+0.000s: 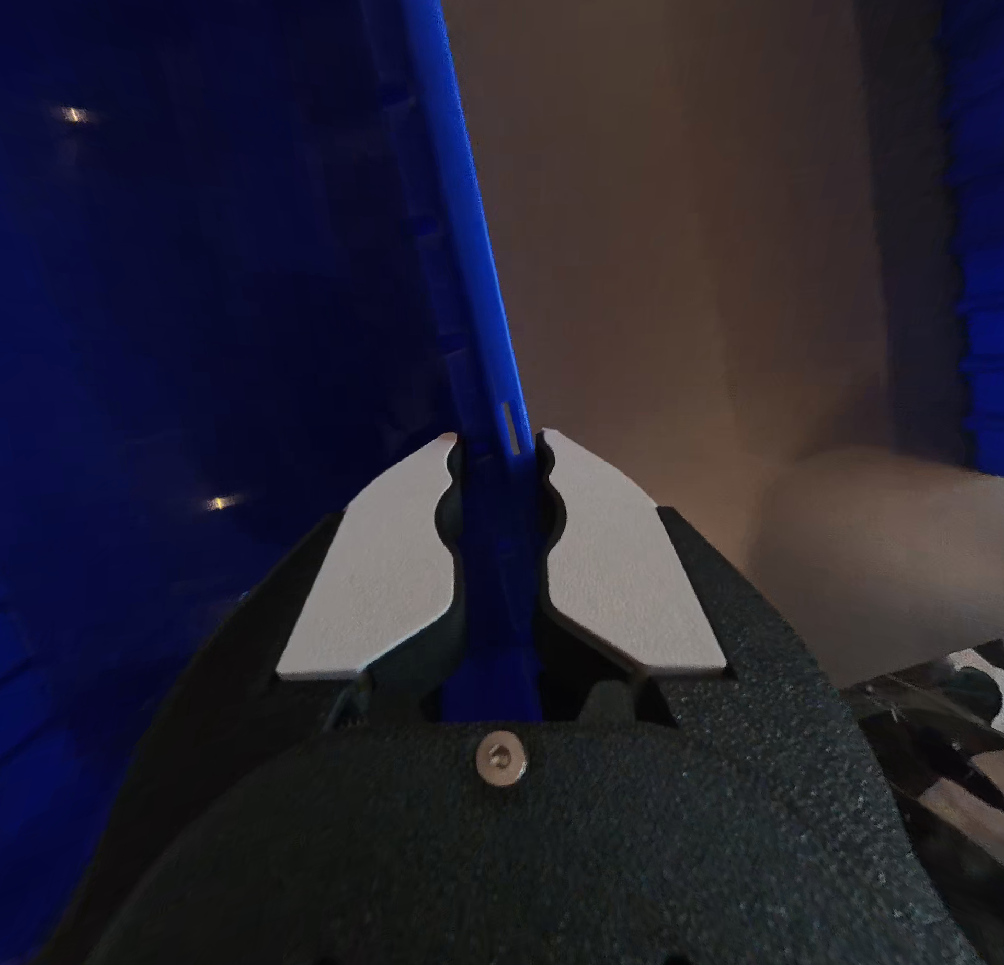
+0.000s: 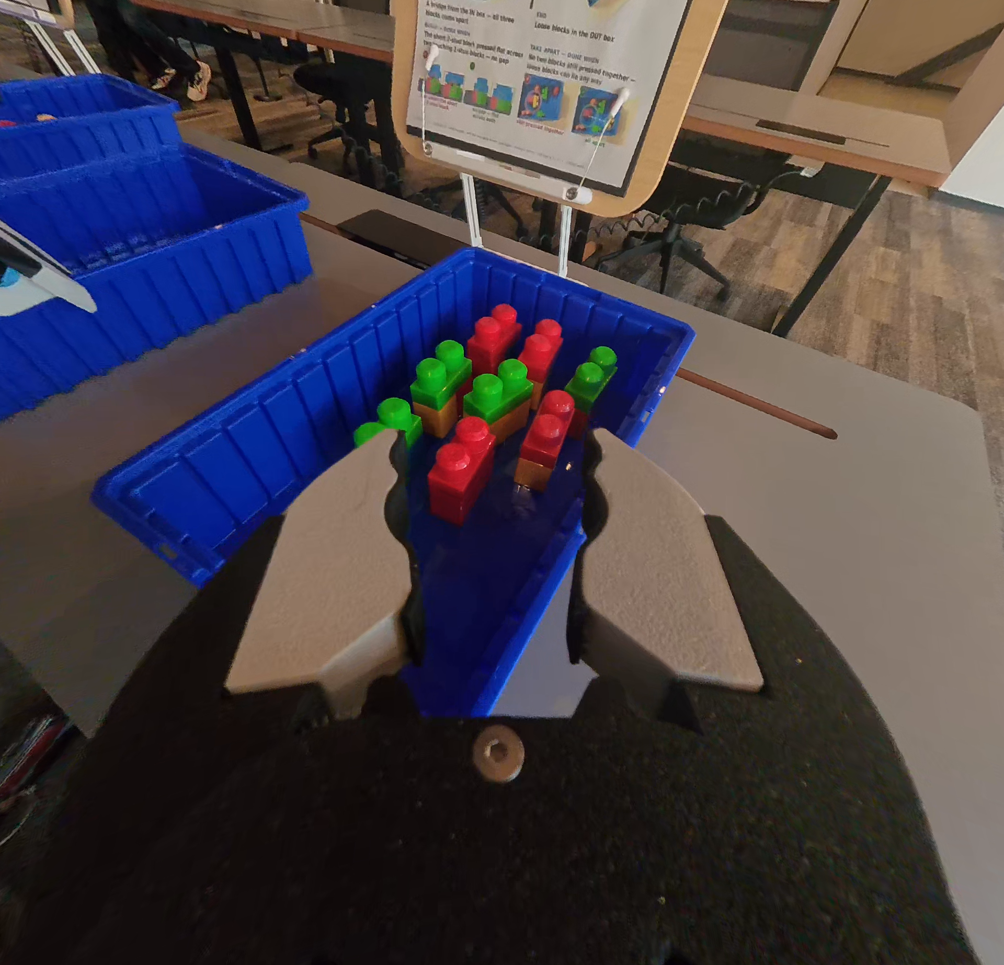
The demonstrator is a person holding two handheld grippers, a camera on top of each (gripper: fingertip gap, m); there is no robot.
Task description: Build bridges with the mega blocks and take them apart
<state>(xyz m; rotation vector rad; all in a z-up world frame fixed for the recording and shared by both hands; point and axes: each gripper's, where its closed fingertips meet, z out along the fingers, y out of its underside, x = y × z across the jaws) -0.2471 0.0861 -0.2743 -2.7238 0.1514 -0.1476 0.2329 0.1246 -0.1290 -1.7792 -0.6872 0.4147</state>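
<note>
My left gripper (image 1: pixel 497 439) is shut on the rim of a blue bin's wall (image 1: pixel 467 265), which runs upward between its fingers; the bin's dark inside fills the left. My right gripper (image 2: pixel 494 436) is open and empty, above the near end of another blue bin (image 2: pixel 261 401), whose near right wall passes between its fingers untouched. That bin holds several block stacks: a red block (image 2: pixel 462 472), red on orange (image 2: pixel 543 444), green on orange (image 2: pixel 440 390), more red and green behind. The left gripper's tip (image 2: pixel 49 287) shows at the far left.
Both bins stand on a grey table (image 2: pixel 815 504). The left bin (image 2: pixel 163 244) has another blue bin (image 2: pixel 81 119) behind it. An instruction board on a stand (image 2: pixel 543 70) rises past the block bin. Office chairs and desks stand beyond. My right fingertips sit around 50 centimetres from my left ones.
</note>
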